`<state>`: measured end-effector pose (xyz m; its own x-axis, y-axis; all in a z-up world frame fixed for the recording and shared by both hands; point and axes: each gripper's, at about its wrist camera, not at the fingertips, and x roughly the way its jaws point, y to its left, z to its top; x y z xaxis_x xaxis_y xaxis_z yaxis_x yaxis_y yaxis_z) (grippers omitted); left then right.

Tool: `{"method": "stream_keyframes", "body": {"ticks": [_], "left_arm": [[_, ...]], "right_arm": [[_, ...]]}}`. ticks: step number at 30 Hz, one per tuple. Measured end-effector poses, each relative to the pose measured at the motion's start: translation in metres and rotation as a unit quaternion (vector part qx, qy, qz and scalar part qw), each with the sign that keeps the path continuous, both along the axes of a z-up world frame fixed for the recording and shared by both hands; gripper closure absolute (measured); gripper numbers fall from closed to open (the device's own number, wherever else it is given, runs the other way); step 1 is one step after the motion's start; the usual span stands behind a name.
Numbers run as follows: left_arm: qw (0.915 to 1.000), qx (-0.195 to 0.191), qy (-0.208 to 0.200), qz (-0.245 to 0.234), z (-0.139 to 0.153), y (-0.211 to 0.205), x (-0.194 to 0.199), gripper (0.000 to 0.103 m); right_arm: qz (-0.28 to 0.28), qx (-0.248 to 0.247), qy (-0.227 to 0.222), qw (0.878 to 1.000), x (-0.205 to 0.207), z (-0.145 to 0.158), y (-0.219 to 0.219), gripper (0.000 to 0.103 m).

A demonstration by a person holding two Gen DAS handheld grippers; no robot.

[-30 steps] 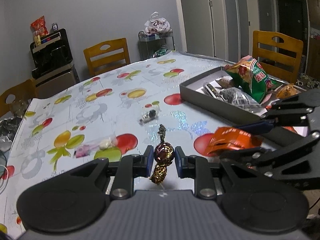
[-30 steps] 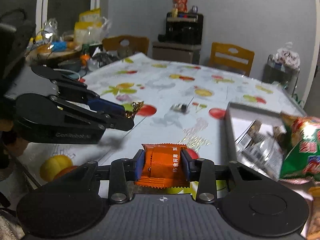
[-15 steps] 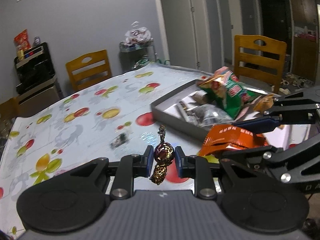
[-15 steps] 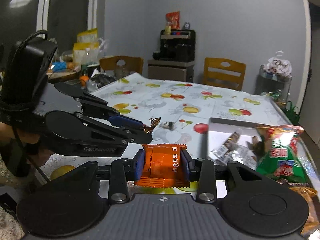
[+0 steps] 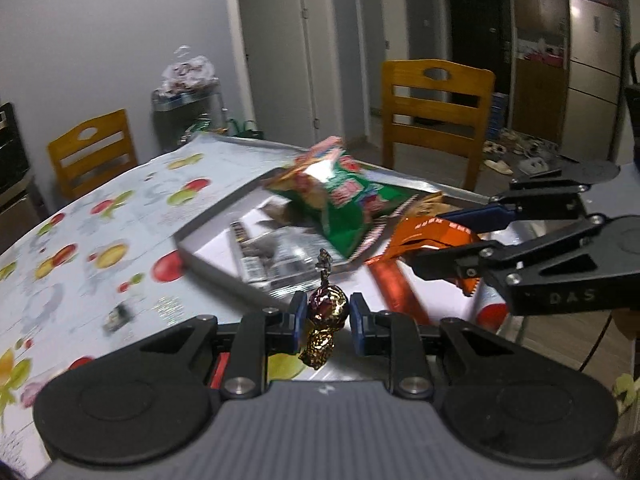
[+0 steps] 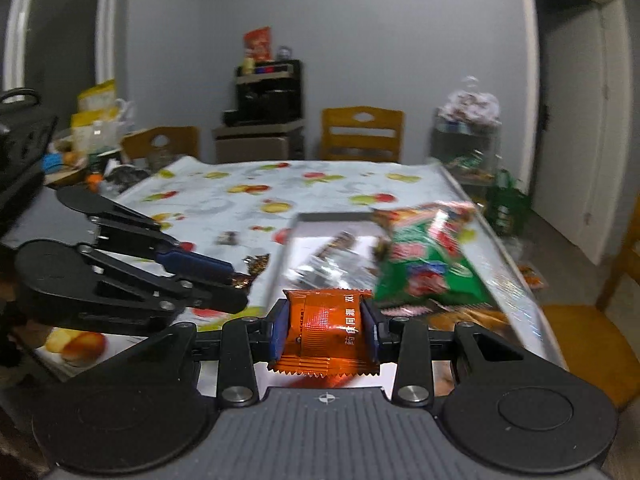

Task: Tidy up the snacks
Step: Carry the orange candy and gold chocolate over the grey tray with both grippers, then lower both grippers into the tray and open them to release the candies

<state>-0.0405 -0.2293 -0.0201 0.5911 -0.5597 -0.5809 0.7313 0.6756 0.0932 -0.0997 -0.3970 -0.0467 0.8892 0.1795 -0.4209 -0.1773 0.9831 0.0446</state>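
Seen from the left wrist, left to right: a glossy tablecloth (image 5: 120, 216) printed with apples and pears, covering the table. Ahead at centre, a shallow grey rectangular tray (image 5: 208, 216) with low walls, holding crinkled silvery wrappers and a puffy green snack bag (image 5: 340, 200) propped on its far side. In the foreground, left gripper (image 5: 329, 314) level, aimed at the tray's near wall, blue-padded fingers pinching a round foil-wrapped candy (image 5: 326, 312), shiny maroon and gold, twisted ends standing up and hanging down. At right, right gripper (image 5: 436, 242) reaching in over the tray's near right corner, clamped on a flat orange packet (image 5: 432, 236) with serrated edges.

Seen from the right wrist, left to right: left gripper (image 6: 240, 280) angled in from the left, low over the tablecloth (image 6: 280, 196) just beside the tray (image 6: 292, 240), gold foil of the candy (image 6: 252, 268) poking past its tips. Right gripper (image 6: 325, 328) level, pressed against both sides of the smooth, creased orange packet (image 6: 324, 332), held above the tray's near end. Green snack bag (image 6: 428, 256) blurred, lying in the tray's right half.
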Motion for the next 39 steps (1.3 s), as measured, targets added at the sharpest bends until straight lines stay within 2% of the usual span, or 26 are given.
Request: {"method": "stream_keyframes", "body": {"ticks": [5, 9, 14, 39], "left_arm": [[0.9992, 0.0, 0.029, -0.028, -0.008, -0.03, 0.006, 0.082], [0.9985, 0.01, 0.033, -0.041, -0.017, -0.051, 0.009, 0.082], [0.9986, 0.03, 0.037, -0.023, -0.028, -0.066, 0.024, 0.082], [0.9988, 0.031, 0.038, -0.004, -0.03, -0.057, 0.04, 0.082]], "right_arm": [[-0.035, 0.007, 0.017, 0.999, 0.0, -0.011, -0.016, 0.064], [-0.053, 0.005, 0.018, 0.998, -0.001, -0.018, -0.022, 0.064], [-0.061, -0.002, 0.015, 0.998, 0.006, -0.021, -0.02, 0.064], [-0.074, 0.01, 0.028, 0.997, 0.028, -0.022, -0.016, 0.064]]}}
